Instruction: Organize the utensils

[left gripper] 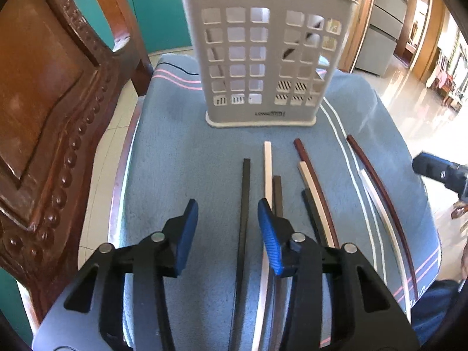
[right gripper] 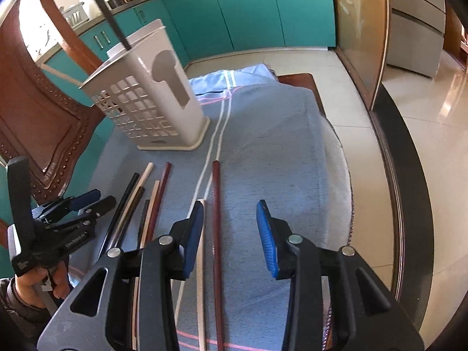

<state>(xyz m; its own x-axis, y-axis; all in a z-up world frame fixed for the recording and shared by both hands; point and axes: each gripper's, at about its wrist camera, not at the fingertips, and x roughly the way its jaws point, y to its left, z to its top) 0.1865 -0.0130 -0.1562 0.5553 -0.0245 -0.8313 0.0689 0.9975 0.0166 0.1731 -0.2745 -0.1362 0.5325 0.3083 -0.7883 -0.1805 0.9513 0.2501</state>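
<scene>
**Chopstick pickup: alignment check**

A grey slotted holder (left gripper: 260,67) stands at the far end of the towel-covered surface (left gripper: 181,152). Chopsticks lie in a row near it, long axes running near-to-far. The black chopstick (left gripper: 245,204) lies directly between the jaws of the left tongs (left gripper: 228,213), which are open, ungripped. The right tongs (right gripper: 229,216), also open and empty, straddle a maroon chopstick (right gripper: 217,219).

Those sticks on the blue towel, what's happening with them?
A person holds a claw in each hand over chopsticks lying loose on the blue towel. The left claw hangs open above a black chopstick; the right claw is open above a dark red chopstick. Neither grips anything. One black chopstick already stands in the white holder.
</scene>
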